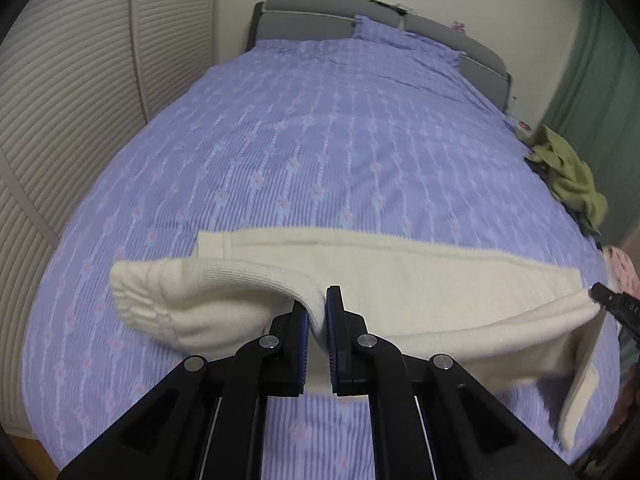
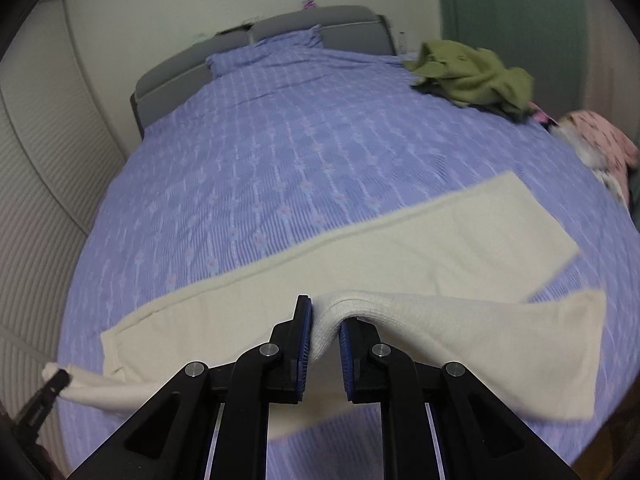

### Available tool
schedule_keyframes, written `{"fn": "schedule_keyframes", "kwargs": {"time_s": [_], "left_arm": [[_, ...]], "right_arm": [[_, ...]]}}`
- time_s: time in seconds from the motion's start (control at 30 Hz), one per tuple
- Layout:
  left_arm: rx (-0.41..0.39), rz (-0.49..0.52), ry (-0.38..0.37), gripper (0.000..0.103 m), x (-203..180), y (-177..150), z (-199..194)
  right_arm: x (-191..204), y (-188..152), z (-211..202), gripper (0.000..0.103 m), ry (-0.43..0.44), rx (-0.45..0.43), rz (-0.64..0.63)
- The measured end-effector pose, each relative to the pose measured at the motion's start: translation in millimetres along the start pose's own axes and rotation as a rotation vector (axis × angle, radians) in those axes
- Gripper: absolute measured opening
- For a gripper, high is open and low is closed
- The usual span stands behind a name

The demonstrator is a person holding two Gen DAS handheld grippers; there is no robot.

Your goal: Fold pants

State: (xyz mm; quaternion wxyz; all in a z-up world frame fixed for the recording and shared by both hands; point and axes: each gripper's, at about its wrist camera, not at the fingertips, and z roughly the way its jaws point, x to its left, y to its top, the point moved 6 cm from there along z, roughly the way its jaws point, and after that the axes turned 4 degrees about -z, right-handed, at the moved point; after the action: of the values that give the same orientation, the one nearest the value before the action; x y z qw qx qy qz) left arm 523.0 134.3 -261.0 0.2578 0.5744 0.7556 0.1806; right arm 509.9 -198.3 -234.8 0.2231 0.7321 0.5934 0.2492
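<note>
Cream knit pants [image 1: 400, 276] lie across the near part of a bed with a purple patterned cover [image 1: 320, 140]. My left gripper [image 1: 318, 308] is shut on a fold of the pants near one end, lifting it off the bed. My right gripper [image 2: 324, 320] is shut on a fold of the pants [image 2: 400, 248] near the other end, also lifted. One layer stays flat on the cover behind the raised edge. The right gripper's tip [image 1: 612, 304] shows at the right edge of the left wrist view, the left gripper's tip [image 2: 52, 384] at the left edge of the right wrist view.
A green garment [image 2: 472, 76] and a pink patterned one [image 2: 600, 140] lie at the bed's right edge. A pillow [image 2: 264, 50] and grey headboard [image 2: 328, 24] are at the far end. A slatted wardrobe [image 1: 72, 100] stands along the left side.
</note>
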Motion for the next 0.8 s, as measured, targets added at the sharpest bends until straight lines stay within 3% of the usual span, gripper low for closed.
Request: {"fn": "schedule_keyframes", "kwargs": {"time_s": [0.17,0.43,0.8], "left_arm": [[0.049,-0.007,0.053,0.010,-4.5,31.9,66.3],[0.135,0.008,0.124,0.010,-4.6,53.4,148.2],[0.244,-0.003,0.187,0.011,-0.1,52.0,217.1]], "right_arm": [[10.1,23.8,70.4,0.014,0.000,0.077,-0.045],[20.6,40.1,164.1,0.014,-0.003,0.198,-0.084],[28.4,28.7,230.8,0.014,-0.036,0.308,-0.122]]}}
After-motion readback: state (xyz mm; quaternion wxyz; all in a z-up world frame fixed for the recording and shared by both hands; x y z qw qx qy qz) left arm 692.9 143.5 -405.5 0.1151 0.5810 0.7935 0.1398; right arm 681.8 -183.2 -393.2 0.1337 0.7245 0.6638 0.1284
